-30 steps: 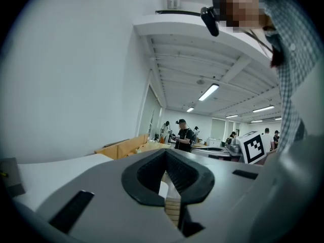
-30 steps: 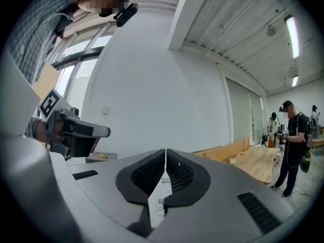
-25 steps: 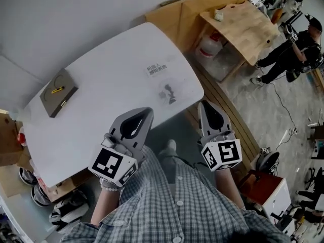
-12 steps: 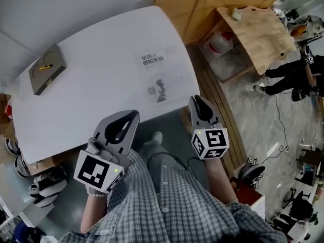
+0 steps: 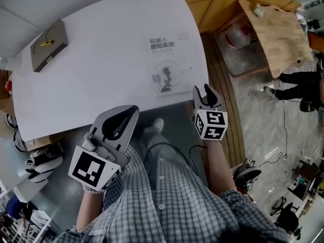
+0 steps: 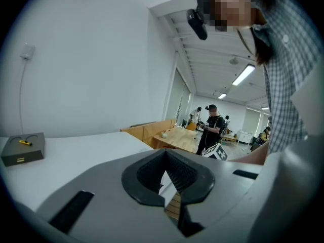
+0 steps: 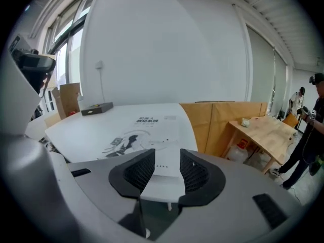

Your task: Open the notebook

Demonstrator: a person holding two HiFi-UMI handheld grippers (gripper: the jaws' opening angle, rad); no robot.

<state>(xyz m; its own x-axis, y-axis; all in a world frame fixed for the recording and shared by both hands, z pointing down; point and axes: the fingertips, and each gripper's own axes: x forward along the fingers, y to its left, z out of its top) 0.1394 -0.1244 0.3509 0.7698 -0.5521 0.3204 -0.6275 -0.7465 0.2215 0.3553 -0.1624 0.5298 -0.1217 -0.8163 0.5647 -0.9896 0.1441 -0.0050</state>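
Jaws, head view: the left gripper (image 5: 131, 109) has its jaws closed on nothing. The right gripper (image 5: 203, 89) has its jaws apart, having just been opening, with nothing between them. Both hang off the near edge of the white table (image 5: 101, 80). The notebook (image 5: 167, 59) lies flat and shut on the right part of the table, just beyond the right gripper. A dark box (image 5: 48, 45) sits at the far left corner.

Left gripper view: the left gripper (image 6: 169, 178) shows its pads meeting, empty. The notebook is not seen here.

Right gripper view: the right gripper (image 7: 164, 171) shows a clear gap between its pads, and the notebook (image 7: 147, 130) lies ahead.

Assessment: the notebook looks thin, light and pliable, and is likely to slide on the smooth top. The cover's free edge or a corner is the place to pinch, with the other gripper pinning it. I cannot tell which side is bound.
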